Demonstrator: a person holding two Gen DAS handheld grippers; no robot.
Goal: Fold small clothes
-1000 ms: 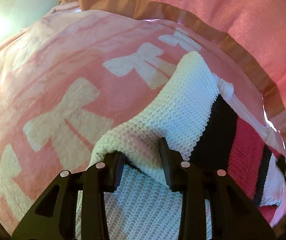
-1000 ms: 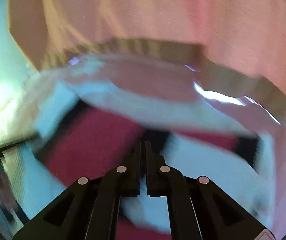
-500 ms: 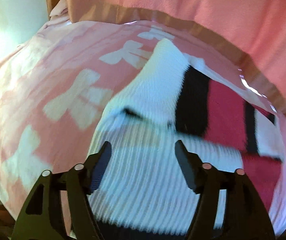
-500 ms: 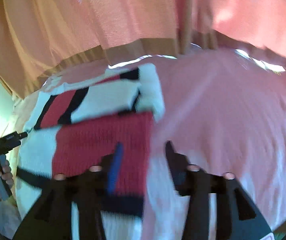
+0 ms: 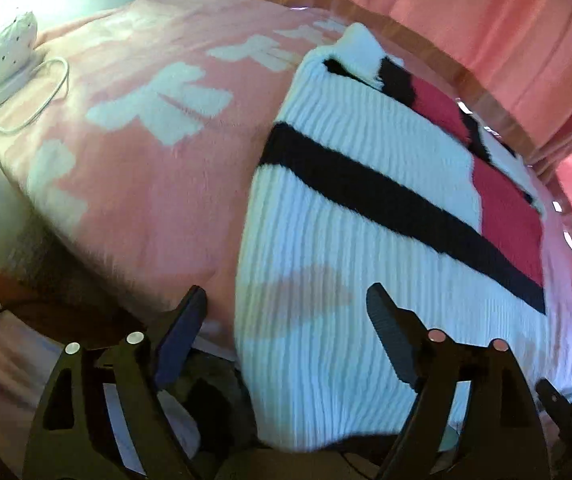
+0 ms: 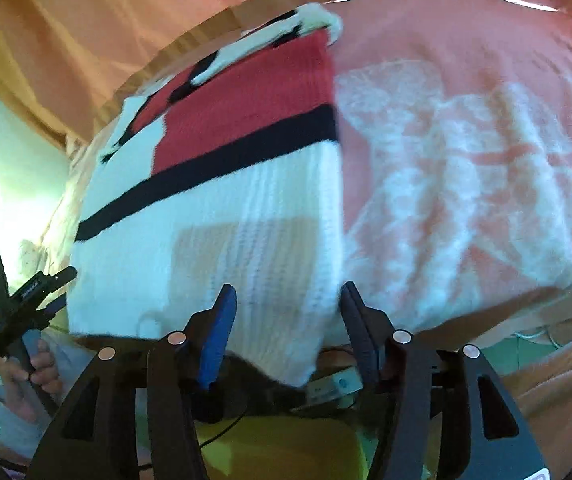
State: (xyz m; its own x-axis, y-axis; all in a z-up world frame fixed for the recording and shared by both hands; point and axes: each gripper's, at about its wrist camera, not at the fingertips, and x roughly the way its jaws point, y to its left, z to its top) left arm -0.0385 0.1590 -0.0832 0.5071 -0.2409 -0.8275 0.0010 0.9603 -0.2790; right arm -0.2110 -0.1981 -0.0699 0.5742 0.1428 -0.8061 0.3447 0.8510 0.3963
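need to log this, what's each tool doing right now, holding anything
left tool: jaws opening, nothing gripped, above the sweater's near edge.
right tool: jaws opening, nothing gripped.

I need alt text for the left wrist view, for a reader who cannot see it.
A white knitted sweater with black stripes and red blocks lies flat on a pink blanket with white bows. The left gripper is above its near edge, jaws opening and holding nothing.

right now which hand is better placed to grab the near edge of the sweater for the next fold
Right, probably. The right gripper already straddles the sweater's near right corner, jaws opening around it. The left gripper sits at the left edge, one jaw over the blanket.
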